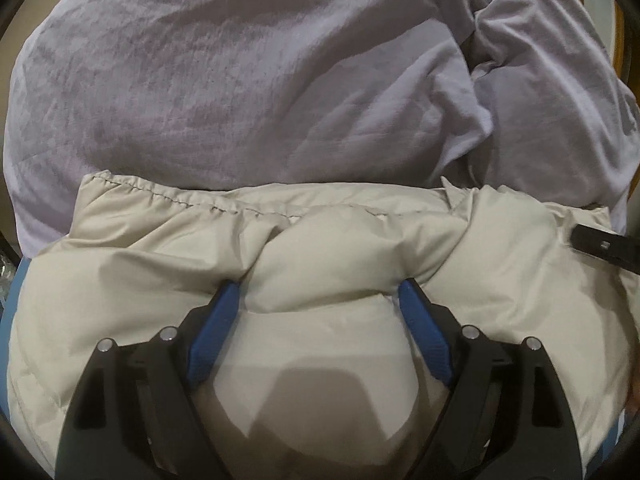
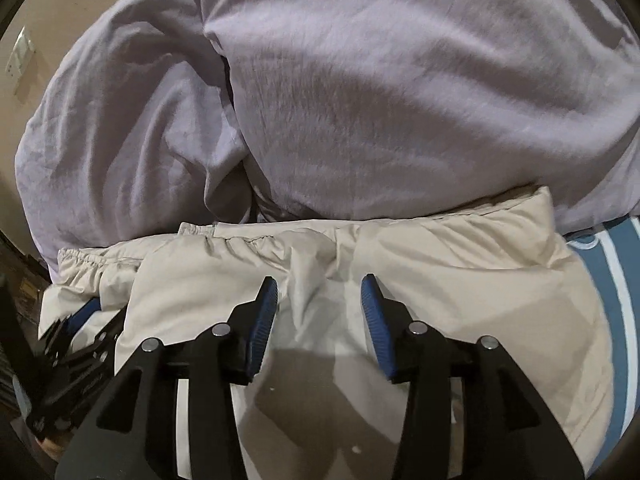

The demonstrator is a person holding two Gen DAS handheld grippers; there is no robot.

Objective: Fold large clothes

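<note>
A cream puffy jacket lies folded in front of me, its stitched hem toward a lilac cloth heap. My left gripper is open, its blue pads pressed down on either side of a puffed ridge of the jacket. In the right wrist view the jacket fills the lower half. My right gripper is open, with a fold of the jacket rising between the pads. The left gripper shows at the lower left of that view, the right gripper's finger at the right edge of the left view.
The lilac heap rises just behind the jacket. A blue and white striped cover shows under the jacket at the right. A beige wall with a switch plate is at far left. A wooden edge is at top right.
</note>
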